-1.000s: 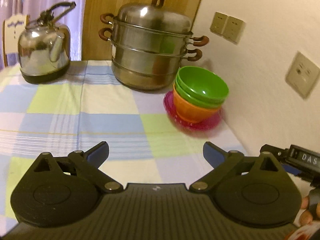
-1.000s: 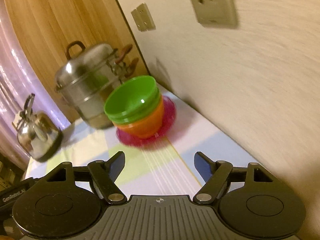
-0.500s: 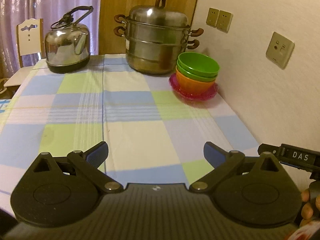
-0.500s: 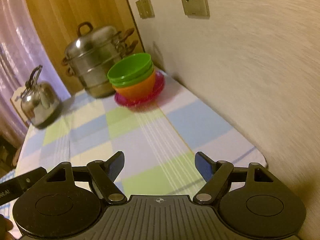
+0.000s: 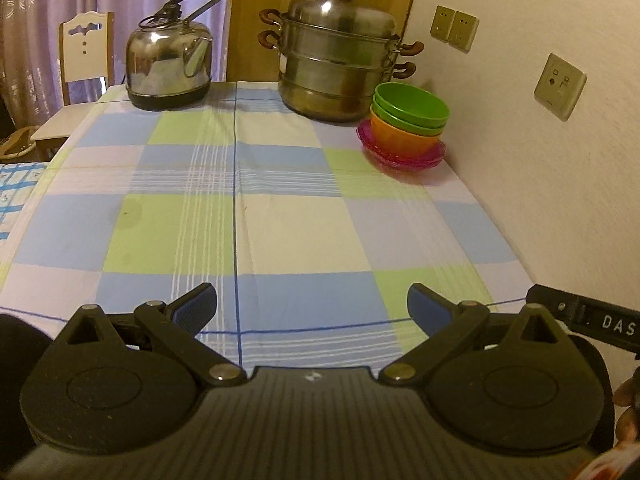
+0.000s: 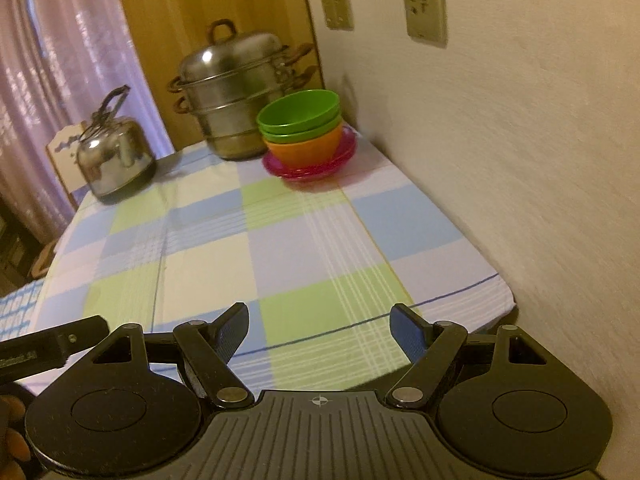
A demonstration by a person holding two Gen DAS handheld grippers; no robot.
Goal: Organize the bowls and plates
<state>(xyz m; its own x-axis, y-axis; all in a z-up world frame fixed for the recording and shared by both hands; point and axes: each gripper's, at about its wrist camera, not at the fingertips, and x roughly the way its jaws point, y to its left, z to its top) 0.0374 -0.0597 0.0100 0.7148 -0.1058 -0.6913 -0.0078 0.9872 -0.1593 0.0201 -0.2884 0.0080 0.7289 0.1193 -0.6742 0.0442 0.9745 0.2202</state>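
Two green bowls sit nested in an orange bowl, which stands on a pink plate at the far right of the table by the wall. The same stack shows in the right wrist view, with the green bowls, the orange bowl and the pink plate. My left gripper is open and empty over the near table edge, far from the stack. My right gripper is open and empty at the near edge too.
A steel steamer pot stands just behind the stack and a steel kettle at the far left. The checked tablecloth covers the table. The wall with sockets runs along the right. A white chair stands beyond the far left corner.
Both grippers have pulled back from the bowl stack toward the near table edge. The stack now looks smaller and farther. Both stay open and empty.
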